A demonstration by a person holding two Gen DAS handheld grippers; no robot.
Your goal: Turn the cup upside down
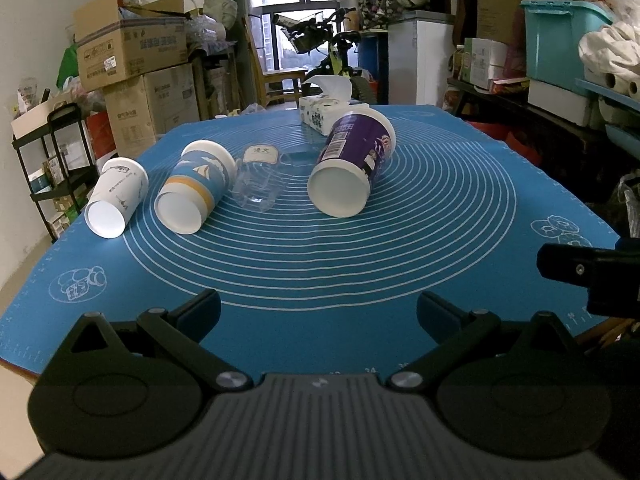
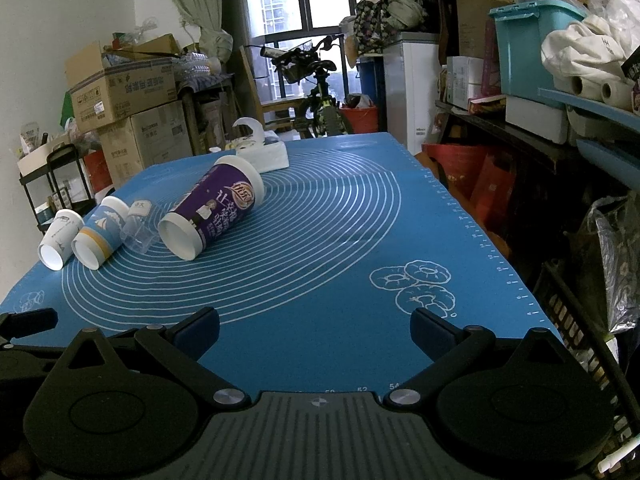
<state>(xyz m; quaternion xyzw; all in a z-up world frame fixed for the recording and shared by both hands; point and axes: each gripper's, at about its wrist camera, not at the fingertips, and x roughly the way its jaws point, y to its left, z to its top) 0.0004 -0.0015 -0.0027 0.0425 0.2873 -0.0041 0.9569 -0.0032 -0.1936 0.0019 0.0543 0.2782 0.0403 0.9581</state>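
Several cups lie on their sides on the blue mat (image 1: 440,240), bases toward me: a white cup (image 1: 116,196), a blue sailboat cup (image 1: 196,186), a clear plastic cup (image 1: 258,180) and a tall purple cup (image 1: 352,160). In the right wrist view they lie at the left: white cup (image 2: 60,242), sailboat cup (image 2: 102,234), clear cup (image 2: 138,226), purple cup (image 2: 214,210). My left gripper (image 1: 319,312) is open and empty, near the mat's front edge. My right gripper (image 2: 315,330) is open and empty; part of it shows in the left wrist view (image 1: 588,272).
A tissue box (image 1: 326,110) stands at the mat's far side behind the purple cup. Cardboard boxes (image 1: 132,52) and a black rack (image 1: 60,168) stand at the left. Shelves with a teal bin (image 2: 532,44) line the right. A bicycle (image 2: 316,80) stands by the window.
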